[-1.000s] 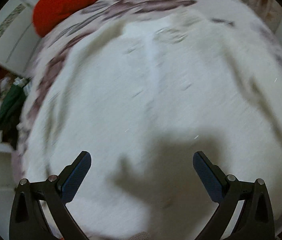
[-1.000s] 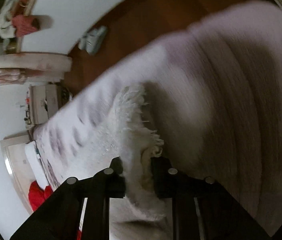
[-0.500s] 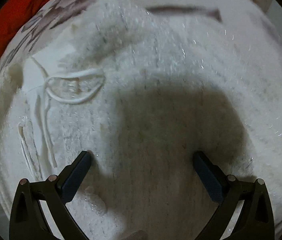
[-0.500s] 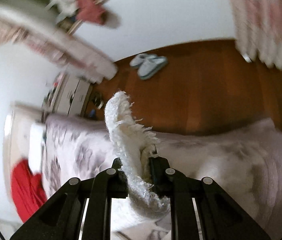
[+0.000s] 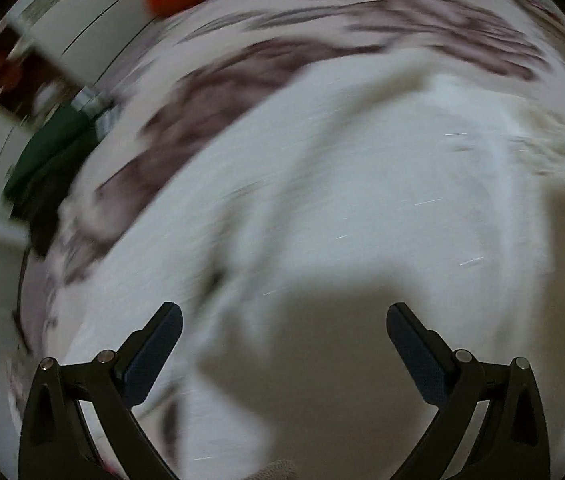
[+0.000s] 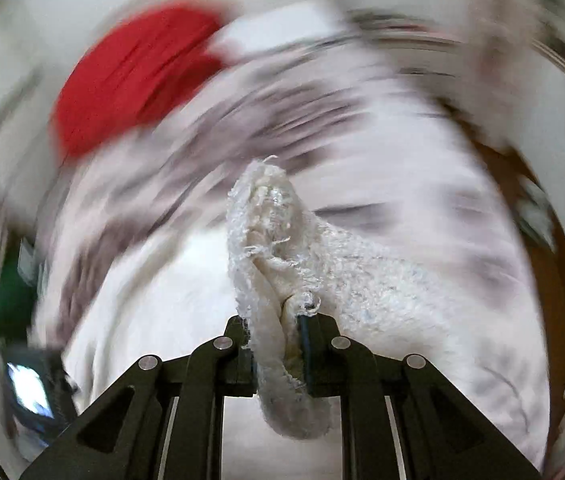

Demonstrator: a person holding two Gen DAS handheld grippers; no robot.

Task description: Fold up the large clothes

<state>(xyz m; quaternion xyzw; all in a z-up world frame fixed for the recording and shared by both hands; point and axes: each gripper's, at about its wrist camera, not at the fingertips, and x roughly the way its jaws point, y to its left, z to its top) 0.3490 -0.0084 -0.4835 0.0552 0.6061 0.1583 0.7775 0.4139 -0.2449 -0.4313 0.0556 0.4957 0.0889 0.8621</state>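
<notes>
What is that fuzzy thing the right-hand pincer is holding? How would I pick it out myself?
Start at the bed with the purple-flowered white cover. A fluffy cream-white knitted garment is spread over it, and the right gripper is shut on a bunched fold of it. Its shaggy, looped yarn sets it apart from the smooth printed cover and the plain red cloth behind.

No readable text, label or number anywhere in either view.
</notes>
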